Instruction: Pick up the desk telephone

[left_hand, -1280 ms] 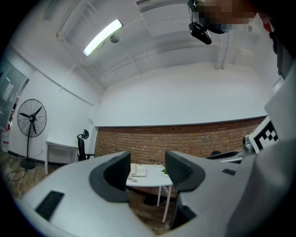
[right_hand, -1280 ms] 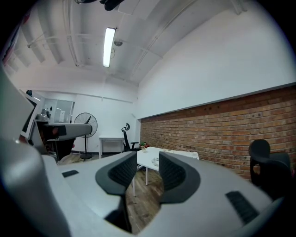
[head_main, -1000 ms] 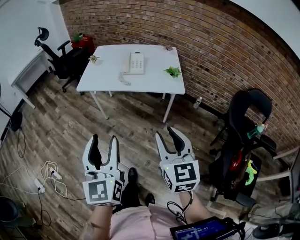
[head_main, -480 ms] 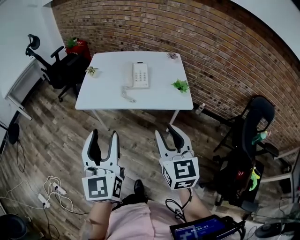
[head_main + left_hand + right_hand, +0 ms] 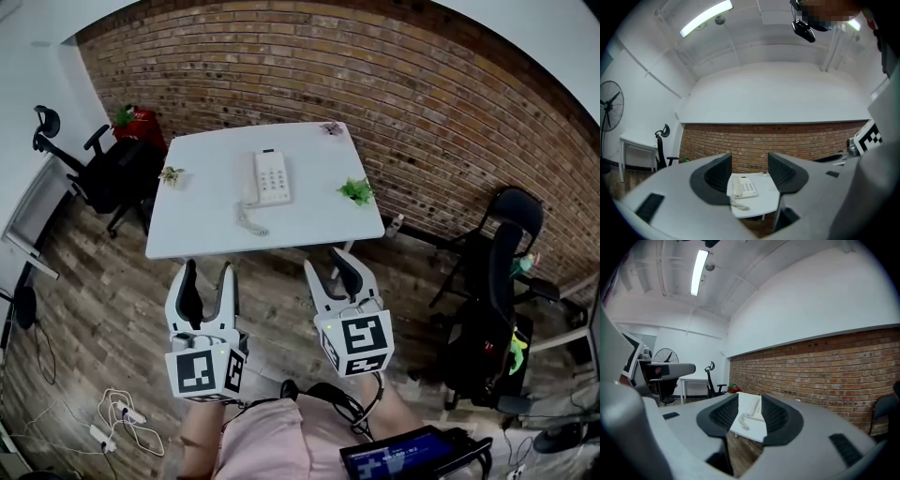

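A white desk telephone [image 5: 269, 176] lies on the white table [image 5: 202, 225] against the brick wall, its handset on the left side and its coiled cord [image 5: 249, 221] trailing toward the front edge. My left gripper [image 5: 207, 279] and right gripper [image 5: 333, 270] hover side by side over the floor, short of the table's front edge, both open with nothing between the jaws. The left gripper view frames the telephone [image 5: 744, 187] between the jaws, far off. In the right gripper view the telephone [image 5: 753, 410] and table [image 5: 757, 428] show between the jaws.
Two small green plants [image 5: 356, 192] [image 5: 170, 174] and a tiny pot [image 5: 330, 128] stand on the table. A black office chair [image 5: 103, 174] and a red object [image 5: 139, 125] stand to the left; another black chair [image 5: 492, 281] is at the right. Cables and a power strip [image 5: 117, 422] lie on the wooden floor.
I have walked toward the table: it and the telephone have come closer to the grippers in the head view. Both grippers stay open, held the same way.
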Tool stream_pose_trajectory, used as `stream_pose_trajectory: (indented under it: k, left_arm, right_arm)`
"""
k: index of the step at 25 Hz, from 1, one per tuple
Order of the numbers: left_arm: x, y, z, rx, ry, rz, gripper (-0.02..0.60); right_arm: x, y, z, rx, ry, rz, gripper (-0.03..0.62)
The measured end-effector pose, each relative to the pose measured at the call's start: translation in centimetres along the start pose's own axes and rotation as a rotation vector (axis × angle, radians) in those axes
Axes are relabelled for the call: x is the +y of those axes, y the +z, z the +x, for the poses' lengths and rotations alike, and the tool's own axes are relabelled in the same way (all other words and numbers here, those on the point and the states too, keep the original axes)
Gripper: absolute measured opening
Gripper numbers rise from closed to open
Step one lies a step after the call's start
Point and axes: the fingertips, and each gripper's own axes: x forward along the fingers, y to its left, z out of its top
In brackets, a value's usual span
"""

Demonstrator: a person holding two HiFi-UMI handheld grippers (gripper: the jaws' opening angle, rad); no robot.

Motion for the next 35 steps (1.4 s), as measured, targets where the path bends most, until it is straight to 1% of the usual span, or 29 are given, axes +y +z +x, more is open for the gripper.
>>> stream_pose_trajectory:
  k: [10, 17, 23, 30, 35]
  left_arm:
    - [0.3, -3.6, 3.3, 0.08, -0.028, -0.007, 0.238]
    - [0.2, -6.5, 7.0, 0.122, -0.03, 0.0, 0.238]
    - [0.8, -7.4, 12.5, 0.141, -0.014, -0.006, 0.238]
    - [1.3, -8.9, 20.5, 0.18, 0.012, -0.007, 0.239]
    - [1.2, -10.0, 26.1, 0.202, 0.029, -0.002, 0.245]
  right_arm:
    - [-1.7, -1.9, 3.0, 0.042, -0.023, 0.027, 0.16]
    - [-4.3, -3.2, 6.7, 0.044, -0.02, 0.044, 0.158]
    - [-7.5, -2.9, 11.8, 0.053, -0.004, 0.057, 0.158]
    - [-11.4, -2.9, 19.2, 0.084, 0.051, 0.077, 0.16]
    - [-14.5, -2.3, 24.7, 0.079, 0.092, 0.079, 0.166]
